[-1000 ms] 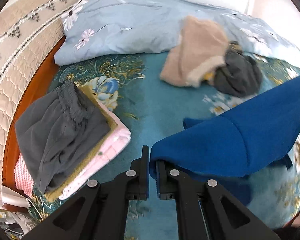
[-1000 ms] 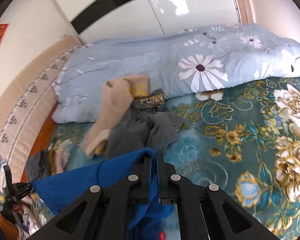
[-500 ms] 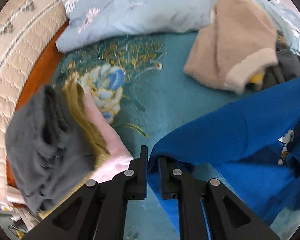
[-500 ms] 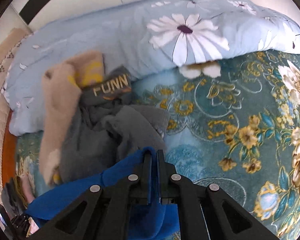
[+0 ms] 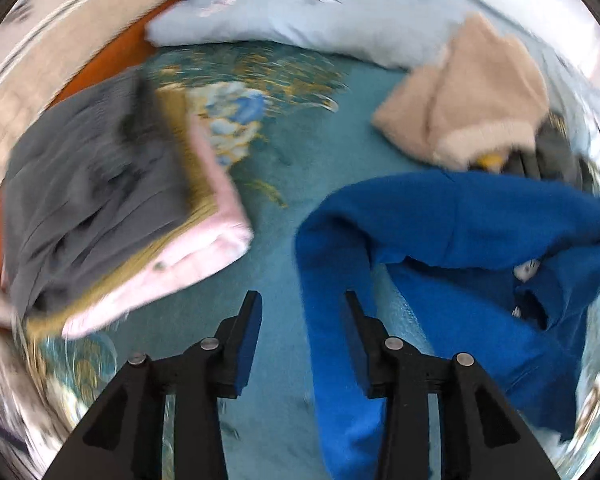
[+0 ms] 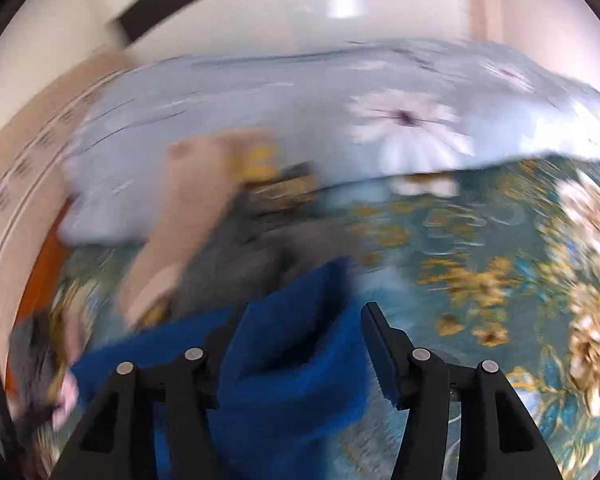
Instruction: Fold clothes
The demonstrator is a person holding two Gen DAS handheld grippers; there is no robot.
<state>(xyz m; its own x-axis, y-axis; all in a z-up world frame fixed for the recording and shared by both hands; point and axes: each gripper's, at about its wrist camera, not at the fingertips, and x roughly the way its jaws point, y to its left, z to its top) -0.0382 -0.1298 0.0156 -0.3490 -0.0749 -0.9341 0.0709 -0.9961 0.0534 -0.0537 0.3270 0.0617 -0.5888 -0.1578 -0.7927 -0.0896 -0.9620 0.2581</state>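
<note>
The bright blue fleece sweatshirt (image 5: 452, 248) is lying rumpled on the teal floral bedspread (image 5: 300, 152), just in front of the beige fuzzy garment (image 5: 472, 92). The left gripper (image 5: 300, 308) is opening with the sweatshirt's sleeve running loose between its parted jaws. The right gripper (image 6: 296, 316) is opening too, a fold of the sweatshirt sitting unpinched between its jaws

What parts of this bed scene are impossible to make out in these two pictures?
- Blue sweatshirt, left wrist view: its chest print is covered by a folded-over layer; its lower end runs behind the fingers.
- Dark grey garment, right wrist view: its lettering is smeared by motion blur.
- Folded stack, left wrist view: blurred, left edge cut off.
</note>
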